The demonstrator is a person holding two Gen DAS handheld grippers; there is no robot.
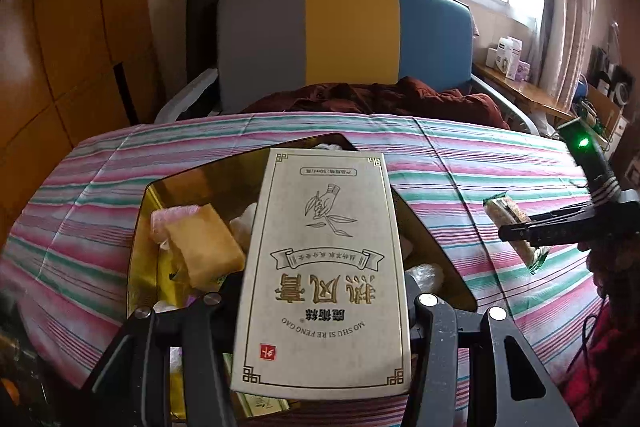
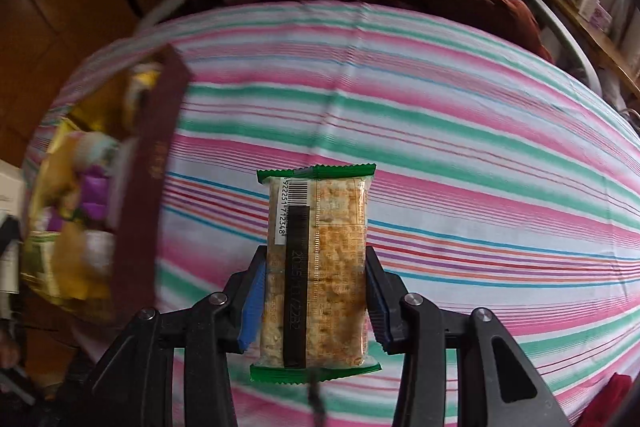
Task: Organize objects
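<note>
**Over the striped cloth: 2 items held, tin waiting**

Over the open gold-lined tin (image 1: 144,227), a cream ointment carton (image 1: 326,267) is clamped by the left gripper (image 1: 320,311); stiff, light card, best held across its long edges. At 3 o'clock, a rice-crisp snack bar (image 2: 318,267) is pinched at mid-length by the right gripper (image 2: 316,291). Its film is judged slippery and its contents crushable, so light pressure suits it.

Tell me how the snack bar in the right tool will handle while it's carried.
The snack bar probably stays stiff: it juts straight out past the right tool without drooping. Its glossy wrapper may be slippery, so it could slide. The puffed-grain filling looks brittle; a hard squeeze may crumble it.
</note>
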